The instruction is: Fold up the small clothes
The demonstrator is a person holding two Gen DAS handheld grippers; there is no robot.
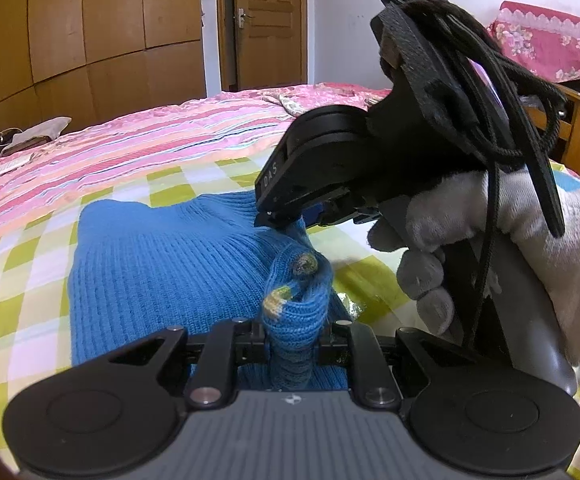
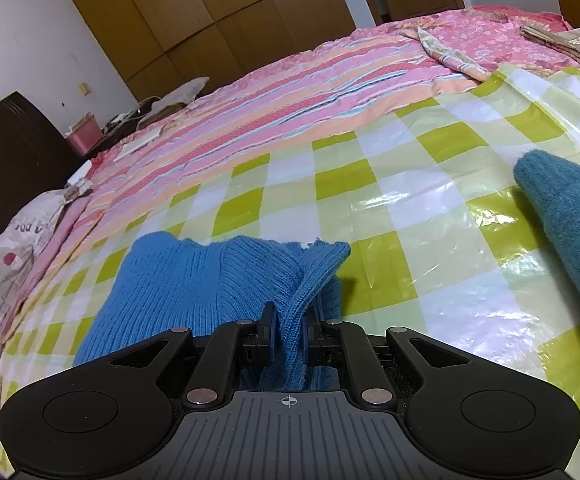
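A small blue knitted sweater [image 1: 158,264] lies on a green-and-white checked plastic sheet [image 1: 18,280] on the bed. My left gripper [image 1: 293,334] is shut on a bunched edge of the sweater with a small yellow-green patch. My right gripper [image 1: 280,220], held by a white-gloved hand [image 1: 489,240], pinches the sweater's ribbed edge just beyond. In the right wrist view the right gripper [image 2: 290,332] is shut on a ribbed fold of the sweater [image 2: 194,280], lifting it off the sheet [image 2: 409,208].
A teal knitted garment [image 2: 569,216] lies at the right on the sheet. A pink striped quilt [image 2: 290,96] covers the bed beyond. Wooden wardrobes [image 1: 90,32] and a door [image 1: 266,20] stand behind. A pillow [image 2: 18,248] lies at the left.
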